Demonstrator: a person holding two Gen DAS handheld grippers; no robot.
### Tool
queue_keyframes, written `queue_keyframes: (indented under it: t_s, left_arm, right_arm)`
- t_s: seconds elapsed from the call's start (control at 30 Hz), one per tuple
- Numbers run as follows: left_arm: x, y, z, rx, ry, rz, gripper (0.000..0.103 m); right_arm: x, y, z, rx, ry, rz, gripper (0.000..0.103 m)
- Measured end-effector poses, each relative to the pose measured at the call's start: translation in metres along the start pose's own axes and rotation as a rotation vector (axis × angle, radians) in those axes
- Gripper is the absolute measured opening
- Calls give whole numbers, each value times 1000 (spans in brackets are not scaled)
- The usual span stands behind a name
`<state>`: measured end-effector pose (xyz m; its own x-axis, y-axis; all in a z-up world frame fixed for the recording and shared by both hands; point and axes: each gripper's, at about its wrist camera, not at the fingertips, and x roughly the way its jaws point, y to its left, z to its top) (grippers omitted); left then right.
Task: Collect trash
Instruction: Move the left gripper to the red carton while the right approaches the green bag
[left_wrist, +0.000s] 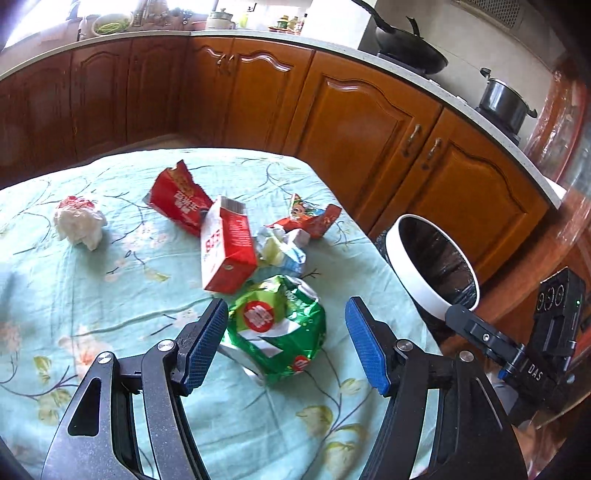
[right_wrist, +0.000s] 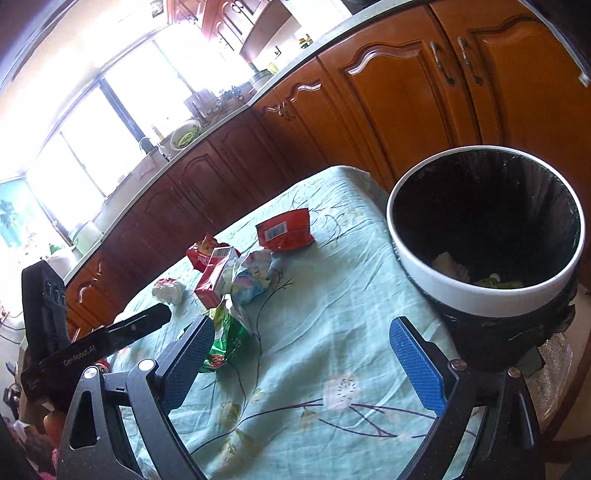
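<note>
Left gripper open, blue pads either side of the crumpled green wrapper on the floral tablecloth; whether the left pad touches it, can't tell. Just past its tips: red carton, red snack bag, a crumpled pale wrapper, white tissue wad far left. Right gripper wide open, nothing between pads, only cloth. White-rimmed trash bin with black liner just ahead-right of it, some trash inside.
</note>
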<state>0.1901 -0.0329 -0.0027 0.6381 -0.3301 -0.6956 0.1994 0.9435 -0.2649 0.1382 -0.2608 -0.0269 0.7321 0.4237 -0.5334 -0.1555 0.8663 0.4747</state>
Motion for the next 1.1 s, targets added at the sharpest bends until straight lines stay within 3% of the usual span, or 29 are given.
queue_keyframes:
  t_s: [0.3, 0.6, 0.8, 1.0, 1.03, 1.1]
  left_arm:
    - [8, 38, 16, -23, 20, 42, 67]
    - [56, 35, 41, 58, 88, 74, 67]
    - [82, 36, 47, 106, 126, 112, 65]
    - [73, 53, 46, 83, 119, 41, 37]
    - [70, 54, 46, 82, 114, 34, 33]
    - [63, 56, 44, 82, 105, 36, 31]
  right_arm:
    - [24, 24, -7, -75, 74, 34, 97]
    - [61, 47, -6, -162, 156, 56, 96]
    - [82, 59, -4, -201, 197, 63, 87]
    - [99, 66, 1, -226, 217, 64, 71]
    - [101, 67, 1, -232, 221, 64, 63]
    - [103, 69, 0, -240, 234, 64, 38]
